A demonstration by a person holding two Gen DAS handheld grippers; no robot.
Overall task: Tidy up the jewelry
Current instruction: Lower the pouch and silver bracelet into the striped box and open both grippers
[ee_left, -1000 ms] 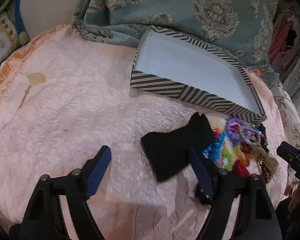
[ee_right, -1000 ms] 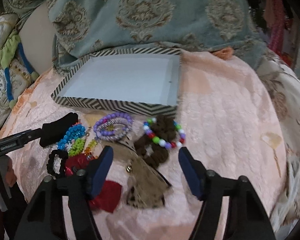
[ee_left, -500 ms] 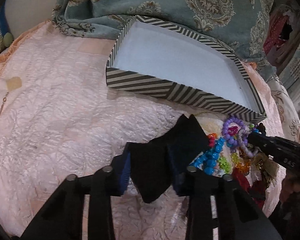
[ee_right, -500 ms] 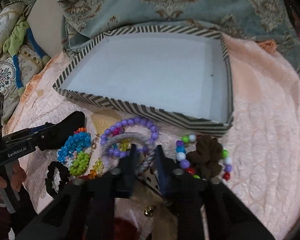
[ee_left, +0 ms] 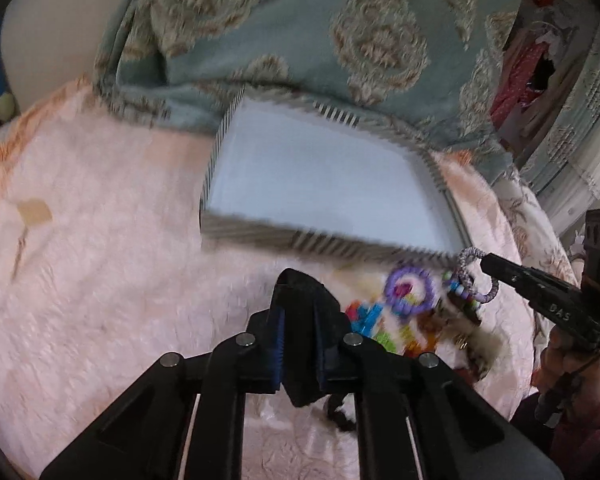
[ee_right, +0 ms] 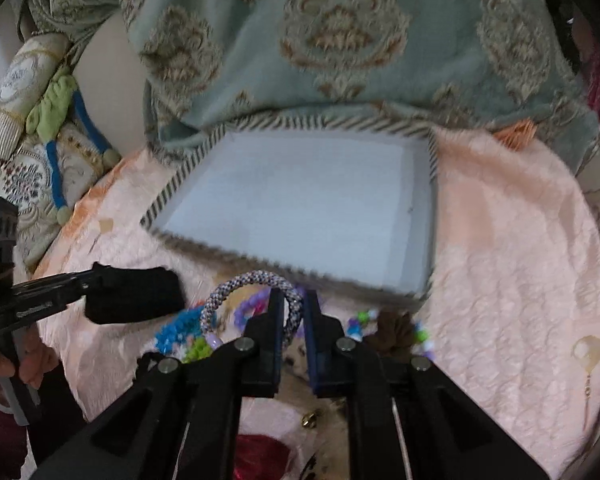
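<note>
With my left gripper [ee_left: 298,344] clamped on the black pouch [ee_left: 306,312] and my right gripper [ee_right: 292,332] pinching the beaded bangle [ee_right: 252,292], I judge both must next be carried forward over the striped tray [ee_right: 284,270] just ahead.

A shallow striped-rim cardboard box with a white floor [ee_right: 300,208] lies on the peach quilted bedspread [ee_right: 508,264], with a teal damask blanket [ee_right: 340,40] behind it. Before the box's near wall sits a heap of multicoloured bead bracelets [ee_right: 188,336]; a brown fabric scrunchie [ee_right: 394,330] lies to its right.
</note>
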